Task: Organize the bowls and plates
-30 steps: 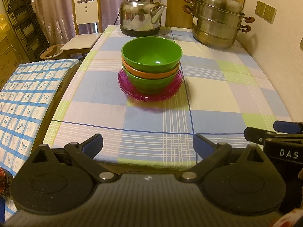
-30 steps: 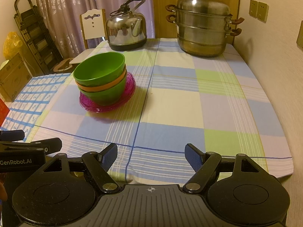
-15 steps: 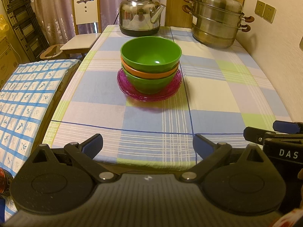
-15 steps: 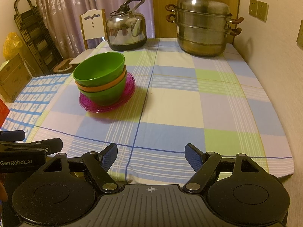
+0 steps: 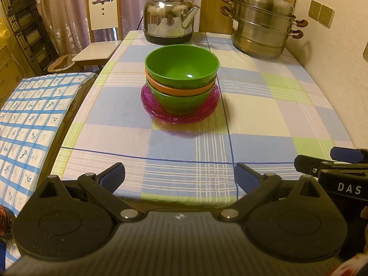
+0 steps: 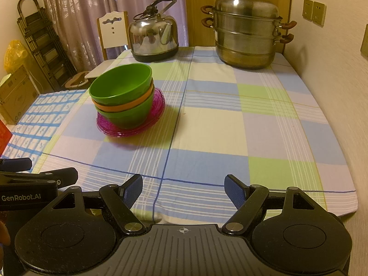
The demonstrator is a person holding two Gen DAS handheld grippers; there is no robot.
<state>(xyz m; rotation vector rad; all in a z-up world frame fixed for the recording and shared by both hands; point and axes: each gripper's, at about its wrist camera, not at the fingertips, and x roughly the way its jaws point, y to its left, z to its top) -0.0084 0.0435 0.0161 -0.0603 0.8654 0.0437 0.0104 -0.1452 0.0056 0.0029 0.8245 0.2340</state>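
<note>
The tabletop (image 5: 264, 105) under its checked cloth extends ahead of both hand-held grippers, carrying a steamer pot (image 6: 247, 26) and kettle (image 5: 170, 20) at the far end. The bowl stack (image 5: 181, 80) — green, orange, green — sits on pink plates (image 5: 154, 108), well ahead of the left hand-held gripper (image 5: 180, 176) and ahead-left of the right hand-held gripper (image 6: 183, 191). Both grippers stand released, jaws wide, nothing between them — clear of the stack.

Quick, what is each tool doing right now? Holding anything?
Left tool: open, holding nothing.
Right tool: open, holding nothing.
</note>
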